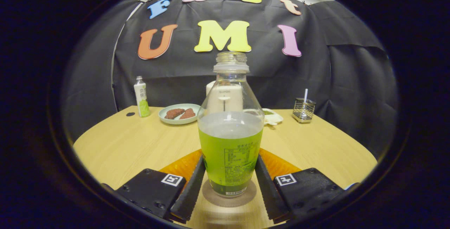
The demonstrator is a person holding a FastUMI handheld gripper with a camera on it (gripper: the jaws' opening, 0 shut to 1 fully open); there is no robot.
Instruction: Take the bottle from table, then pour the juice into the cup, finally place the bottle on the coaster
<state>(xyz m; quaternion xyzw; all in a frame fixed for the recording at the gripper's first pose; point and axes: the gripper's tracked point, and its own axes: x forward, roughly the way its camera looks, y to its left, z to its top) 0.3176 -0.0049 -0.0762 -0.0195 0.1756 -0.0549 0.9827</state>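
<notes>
A clear bottle (230, 151) with no cap stands upright between my fingers, about half full of green juice. Its base rests on a round brownish-grey patch (211, 195) on the wooden table (123, 148); I cannot tell whether this is a coaster or a shadow. The gripper (230, 172) is shut on the bottle, its left finger (191, 186) and right finger (267, 186) lying against the bottle's two sides. An orange round mat (179, 167) lies just behind the bottle and partly under the fingers. A white cup (210, 87) stands beyond the bottle, mostly seen through the glass.
At the back of the table are a small capped bottle (141, 97) on the left, a pale plate (179, 113) with brown pieces, a white dish (274, 117) and a wire holder (304, 109) on the right. Black cloth walls close in behind.
</notes>
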